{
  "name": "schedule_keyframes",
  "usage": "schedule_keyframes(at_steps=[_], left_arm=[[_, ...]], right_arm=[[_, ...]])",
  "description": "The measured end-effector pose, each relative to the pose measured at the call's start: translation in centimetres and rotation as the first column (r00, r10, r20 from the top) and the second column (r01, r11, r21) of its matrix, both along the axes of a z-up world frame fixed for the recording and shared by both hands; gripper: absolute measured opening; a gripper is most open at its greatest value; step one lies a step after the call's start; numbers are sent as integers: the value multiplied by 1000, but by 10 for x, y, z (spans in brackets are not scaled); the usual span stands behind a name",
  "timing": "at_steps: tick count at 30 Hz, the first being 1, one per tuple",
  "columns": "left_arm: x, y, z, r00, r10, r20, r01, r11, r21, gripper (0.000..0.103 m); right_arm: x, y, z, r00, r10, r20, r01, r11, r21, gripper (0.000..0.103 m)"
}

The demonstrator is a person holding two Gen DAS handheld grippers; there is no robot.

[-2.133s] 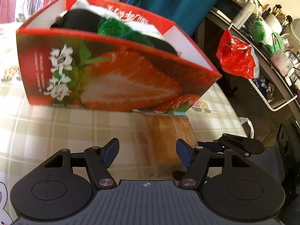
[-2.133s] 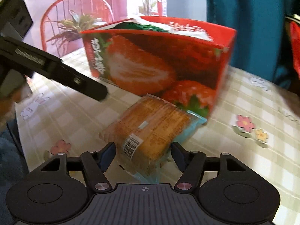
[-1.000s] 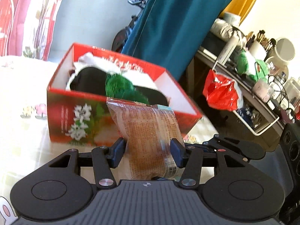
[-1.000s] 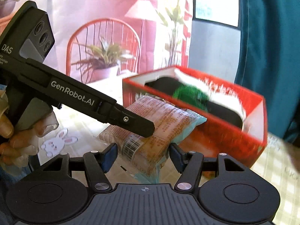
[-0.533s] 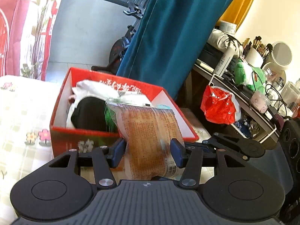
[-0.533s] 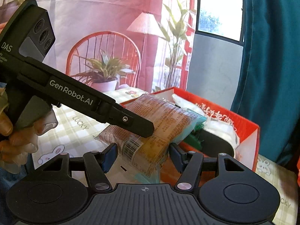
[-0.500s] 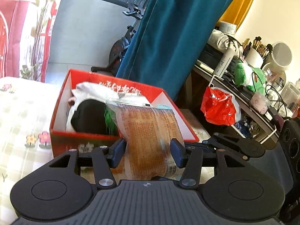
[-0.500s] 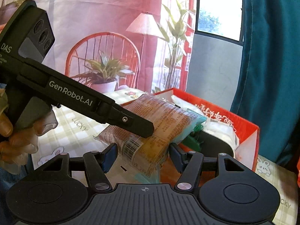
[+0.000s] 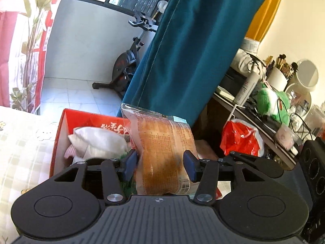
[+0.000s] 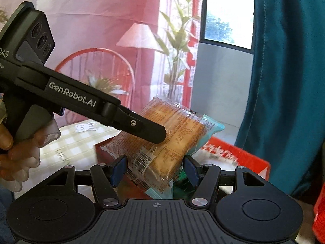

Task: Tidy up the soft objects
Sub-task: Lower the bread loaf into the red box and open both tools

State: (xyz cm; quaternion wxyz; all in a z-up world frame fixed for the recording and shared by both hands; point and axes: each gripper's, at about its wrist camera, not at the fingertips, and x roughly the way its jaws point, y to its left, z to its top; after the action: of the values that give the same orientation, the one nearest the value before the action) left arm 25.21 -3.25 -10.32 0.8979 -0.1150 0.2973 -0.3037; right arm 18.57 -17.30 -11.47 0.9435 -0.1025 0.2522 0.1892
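Observation:
A clear-wrapped bread packet hangs in the air over the red strawberry box. My left gripper is shut on the packet's sides and its jaws are closing a little tighter. My right gripper is shut on the same packet from another side. One left finger lies across the packet in the right wrist view. The box holds a white soft bundle and something green; the grippers hide the rest of its inside.
A checked tablecloth covers the table under the box. A teal curtain hangs just behind. At the right, a cluttered shelf carries a red bag. A hand holds the left gripper's handle.
Both grippers have risen and moved forward with the packet. It now hangs over the box's opening, and the box sits lower and closer in both views.

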Motion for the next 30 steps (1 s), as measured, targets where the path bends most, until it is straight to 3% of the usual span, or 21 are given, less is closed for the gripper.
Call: schedule_keyframes(at_steps=[10, 14, 17, 20, 26, 29, 30], left_arm=[[58, -11, -26, 994, 2, -113, 0, 1000, 16, 50], [74, -13, -45, 985, 9, -173, 1, 998, 60, 32], [77, -11, -53, 983, 14, -181, 4, 995, 101, 32], [81, -10, -55, 984, 34, -178, -12, 992, 123, 32], [89, -16, -55, 983, 43, -176, -11, 984, 179, 31], [96, -19, -61, 980, 46, -192, -8, 982, 190, 31], [98, -20, -63, 979, 49, -196, -10, 981, 194, 31]], right_arm=[[56, -21, -15, 999, -35, -33, 36, 999, 13, 57], [72, -28, -33, 994, -58, -94, 59, 998, 10, 58], [77, -33, -44, 988, -92, -127, 89, 996, -32, 58], [75, -38, -46, 987, -101, -127, 100, 995, -18, 56], [79, -34, -45, 990, -96, -99, 93, 995, -36, 30], [91, -30, -49, 983, -129, -129, 119, 989, -83, 12], [94, -29, -50, 980, -140, -141, 128, 988, -91, 10]])
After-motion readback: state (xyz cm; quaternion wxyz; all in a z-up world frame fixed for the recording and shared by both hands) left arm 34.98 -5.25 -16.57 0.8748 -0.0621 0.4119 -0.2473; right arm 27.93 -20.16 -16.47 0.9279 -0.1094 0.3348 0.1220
